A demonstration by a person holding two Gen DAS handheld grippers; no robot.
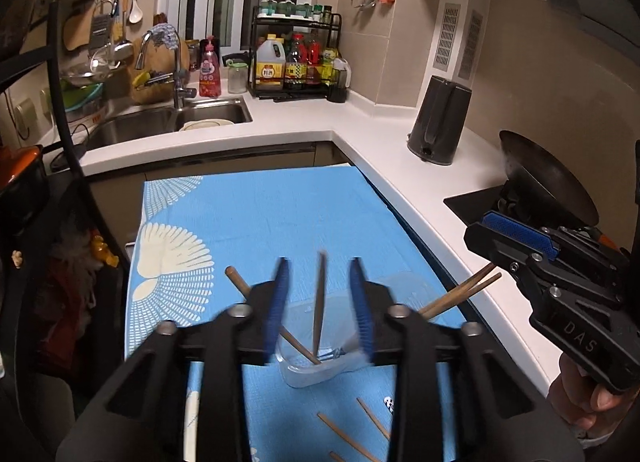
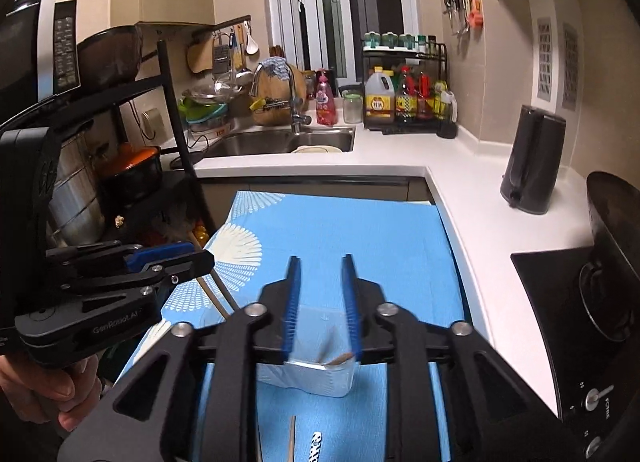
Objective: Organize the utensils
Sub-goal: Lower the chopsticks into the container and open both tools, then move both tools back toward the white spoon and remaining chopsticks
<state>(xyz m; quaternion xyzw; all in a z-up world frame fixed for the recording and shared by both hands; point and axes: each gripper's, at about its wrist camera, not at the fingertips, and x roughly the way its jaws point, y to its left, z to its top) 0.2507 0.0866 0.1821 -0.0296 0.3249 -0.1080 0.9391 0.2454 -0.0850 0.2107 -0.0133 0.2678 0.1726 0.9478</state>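
Observation:
A clear plastic container (image 1: 316,370) stands on the blue patterned cloth (image 1: 280,214). Wooden chopsticks (image 1: 320,302) and a metal utensil lean inside it. My left gripper (image 1: 320,282) hovers over the container, open and empty, with one chopstick standing between the fingers, untouched. Loose chopsticks (image 1: 348,438) lie on the cloth in front. My right gripper (image 2: 320,282) is open and empty above the same container (image 2: 316,374); it shows at the right of the left wrist view (image 1: 516,230). A chopstick (image 2: 292,438) and a patterned utensil (image 2: 316,442) lie near it.
A white L-shaped counter (image 1: 400,150) borders the cloth. On it are a dark kettle (image 1: 440,118), a black hob (image 2: 560,302) with a wok (image 1: 548,178), a sink (image 1: 168,118) and a bottle rack (image 1: 296,54). A black shelf with pots (image 2: 128,170) stands left.

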